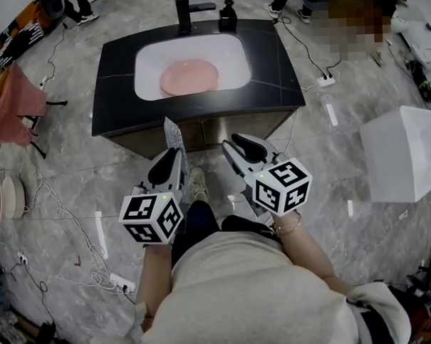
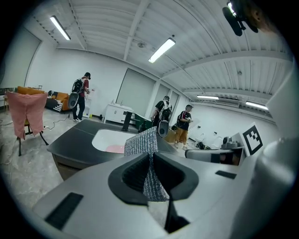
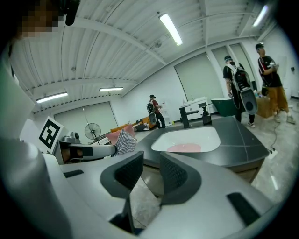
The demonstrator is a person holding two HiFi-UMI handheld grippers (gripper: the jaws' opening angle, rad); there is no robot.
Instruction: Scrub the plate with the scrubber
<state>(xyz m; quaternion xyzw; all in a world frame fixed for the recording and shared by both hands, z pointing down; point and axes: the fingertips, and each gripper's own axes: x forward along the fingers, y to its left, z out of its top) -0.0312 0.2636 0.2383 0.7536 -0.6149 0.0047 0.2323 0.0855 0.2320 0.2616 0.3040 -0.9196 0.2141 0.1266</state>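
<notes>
A pink plate (image 1: 188, 77) lies in the white basin (image 1: 148, 71) of a black vanity ahead of me. My left gripper (image 1: 173, 152) is shut on a silver mesh scrubber (image 1: 174, 133), which sticks up past its tips in front of the vanity's near edge. In the left gripper view the scrubber (image 2: 142, 142) is pinched between the dark pads, with the plate (image 2: 114, 148) beyond it. My right gripper (image 1: 232, 143) hangs beside it, open with nothing between its jaws (image 3: 150, 170). The right gripper view shows the plate (image 3: 184, 148) further off, with the scrubber (image 3: 123, 142) to its left.
A black faucet (image 1: 189, 10) and a soap bottle (image 1: 228, 16) stand at the vanity's back edge. A pink cloth (image 1: 13, 105) hangs on a rack at left. A white box (image 1: 403, 152) sits on the floor at right. Cables cross the floor; people stand behind the vanity.
</notes>
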